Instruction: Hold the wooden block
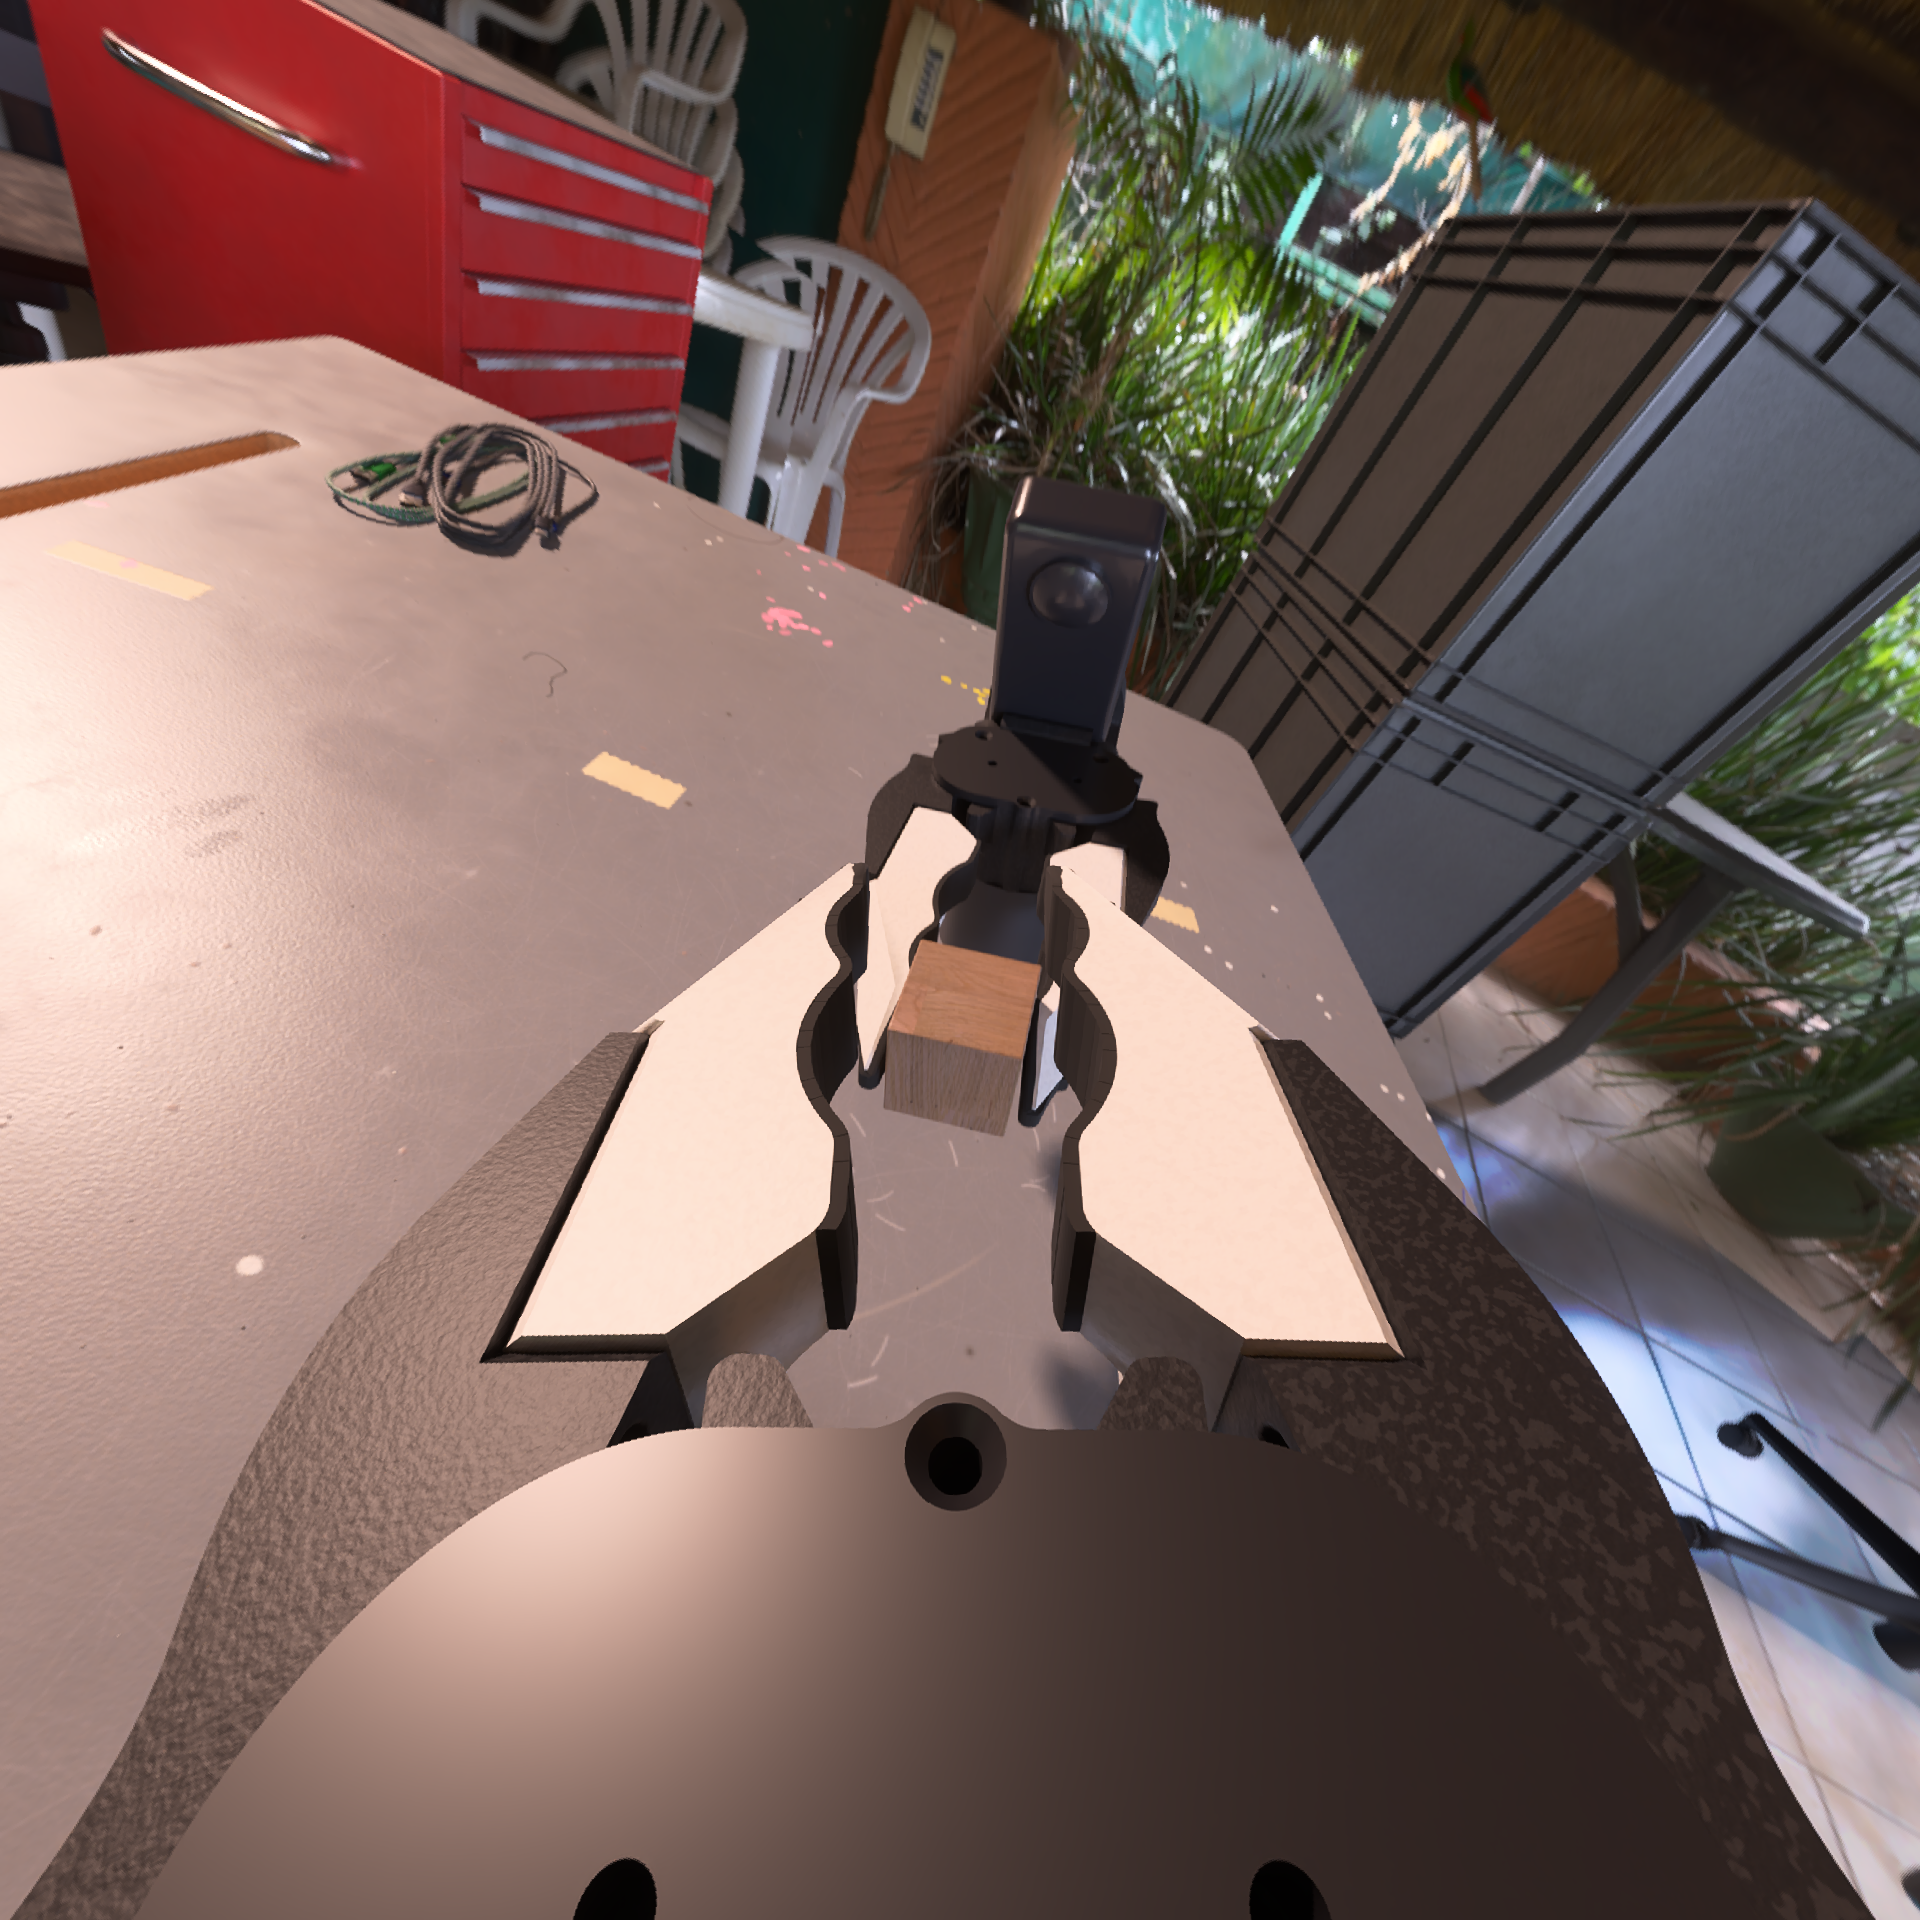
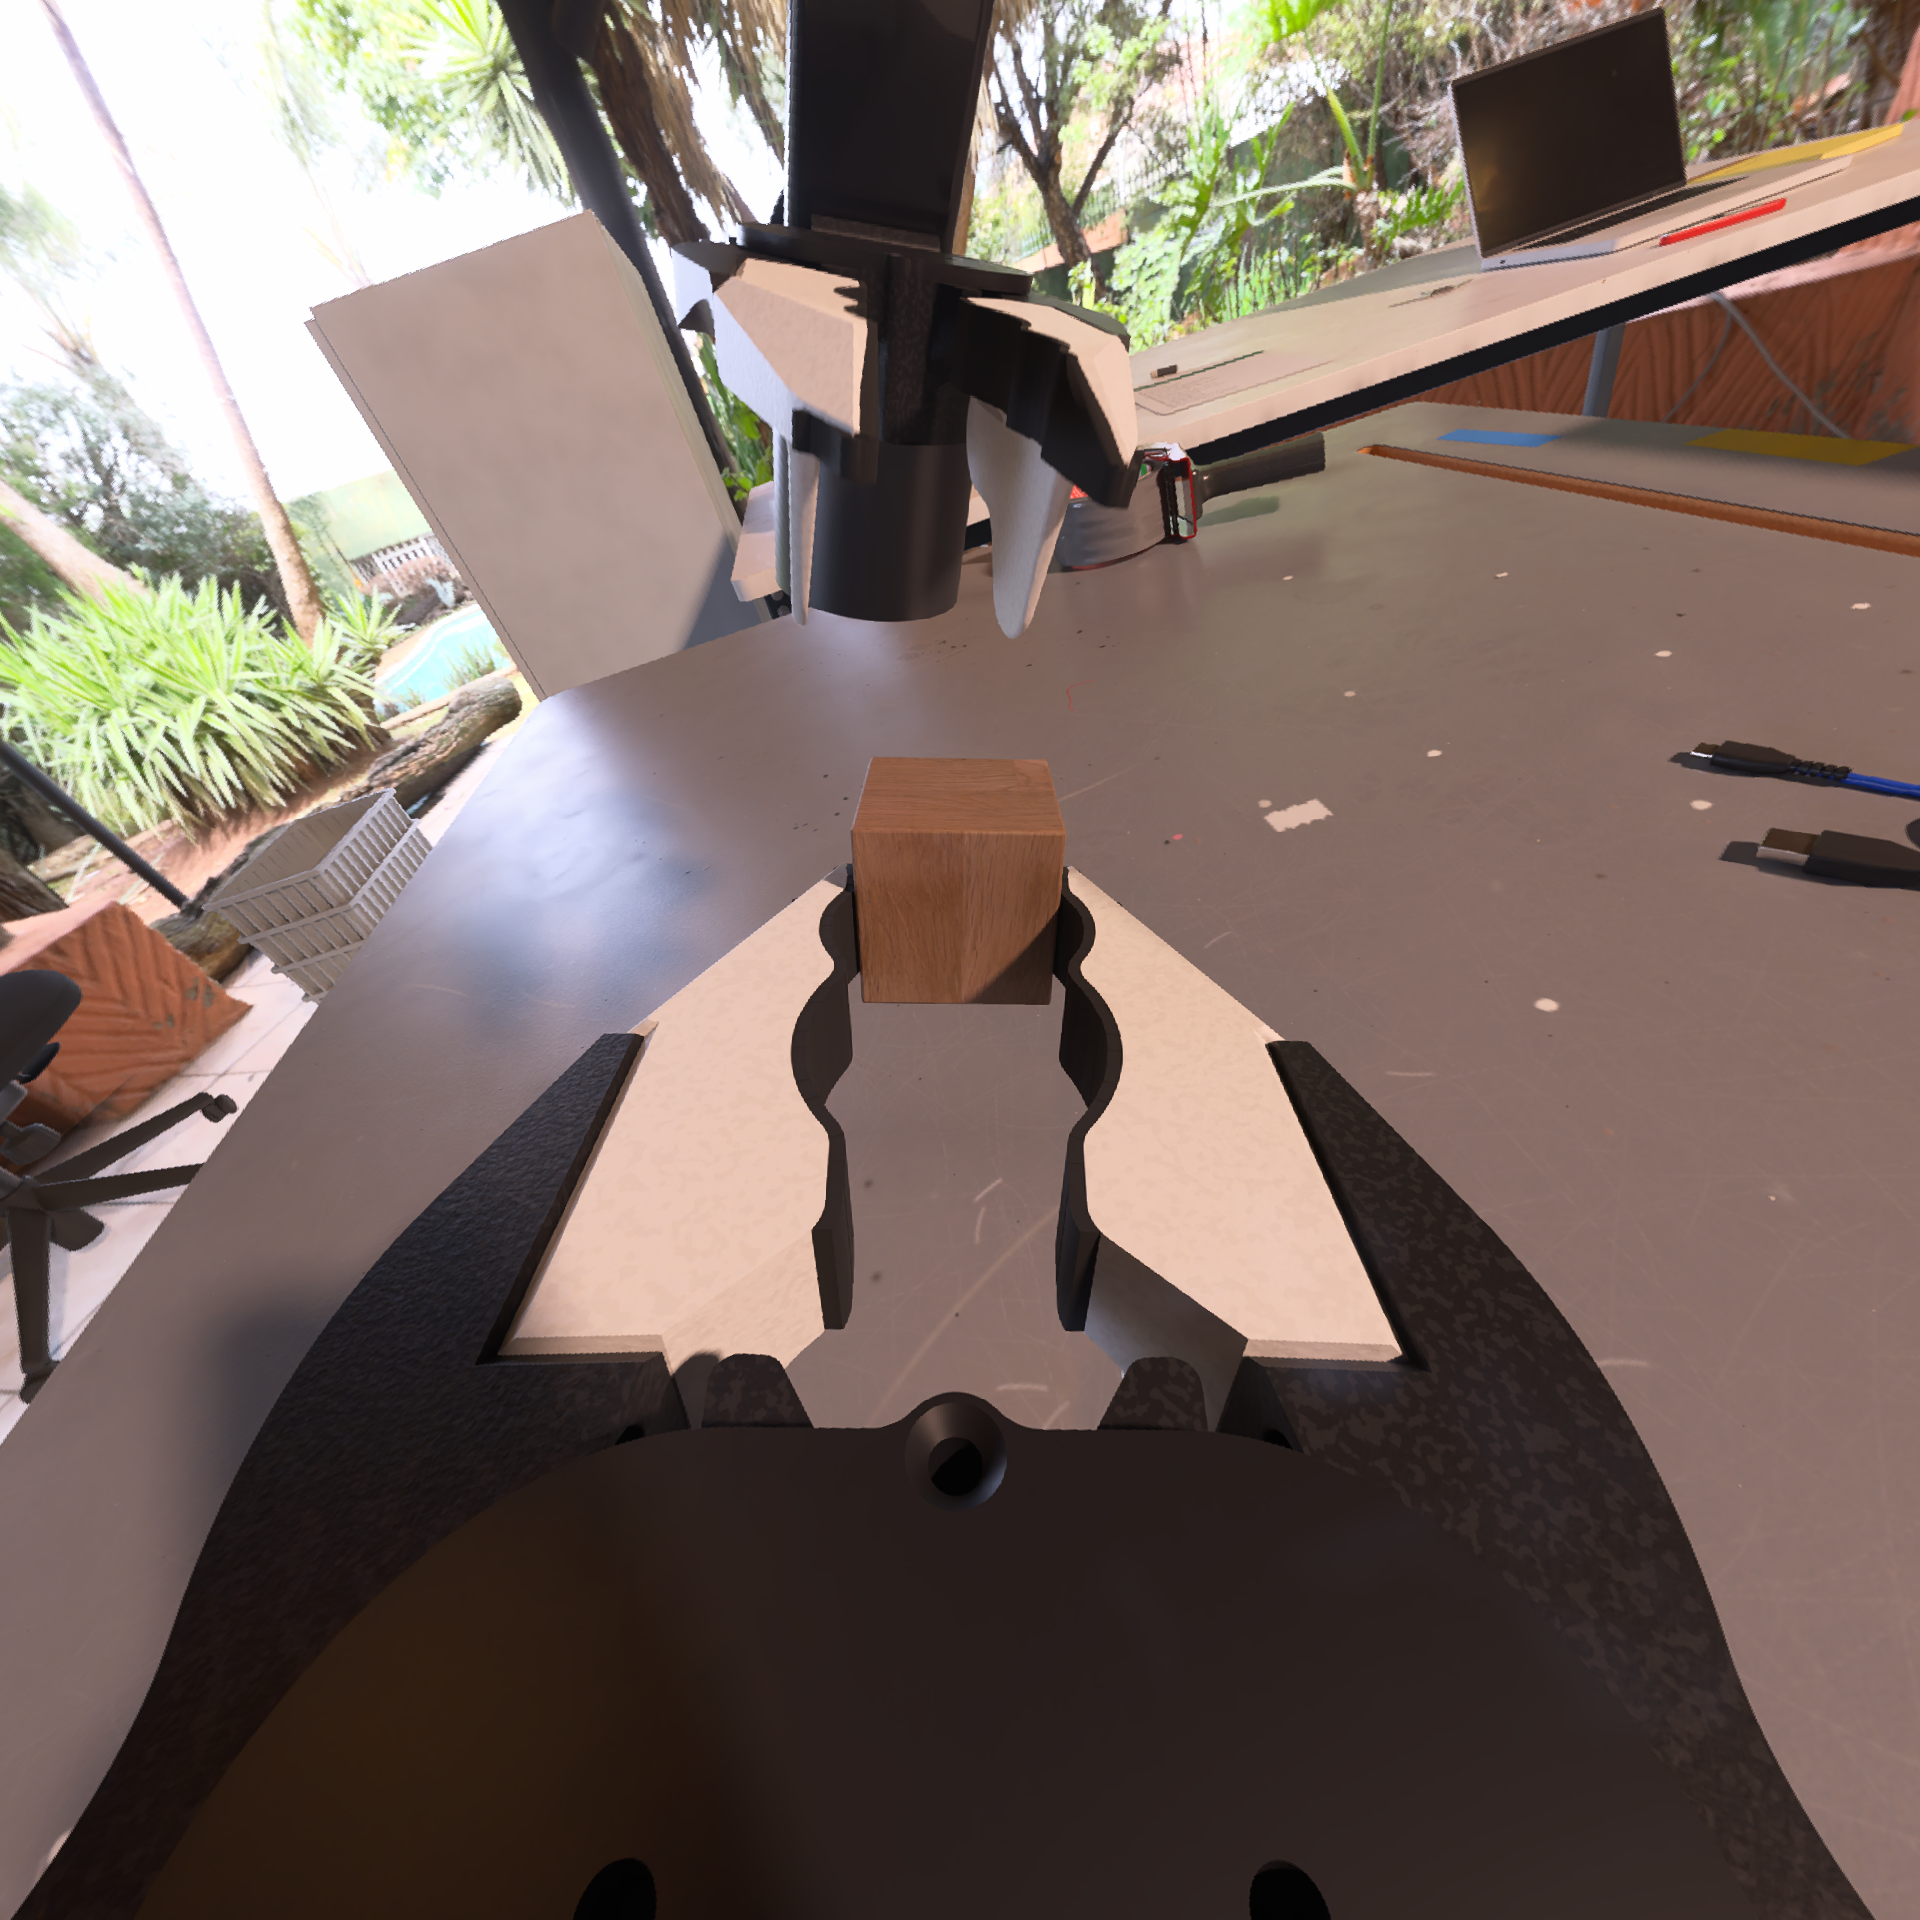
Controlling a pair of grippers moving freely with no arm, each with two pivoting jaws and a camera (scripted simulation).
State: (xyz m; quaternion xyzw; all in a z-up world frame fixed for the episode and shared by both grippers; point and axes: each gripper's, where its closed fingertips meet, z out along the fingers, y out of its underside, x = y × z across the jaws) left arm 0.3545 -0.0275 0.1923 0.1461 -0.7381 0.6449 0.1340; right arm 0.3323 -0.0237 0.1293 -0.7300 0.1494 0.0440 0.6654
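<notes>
The wooden block point(image 2: 956, 883) is a small light-brown cube low over the grey table point(image 2: 1351, 1039). My right gripper point(image 2: 956, 899) is shut on it, with one fingertip pressed against each side. In the left wrist view the block point(image 1: 961, 1039) sits beyond and below my left gripper point(image 1: 956, 883), with the right gripper's white fingers point(image 1: 883, 987) flanking it. My left gripper is open and empty. In the right wrist view it point(image 2: 906, 613) hangs above the table just past the block, fingers pointing down, not touching it.
A coiled cable point(image 1: 468, 494) lies far left on the table. USB plugs point(image 2: 1818, 842) lie to the right. A leaning white board point(image 2: 520, 447) and a second table with a laptop point(image 2: 1569, 135) stand behind. Grey crates point(image 1: 1610, 520) and a red cabinet point(image 1: 416, 208) stand off the table edges.
</notes>
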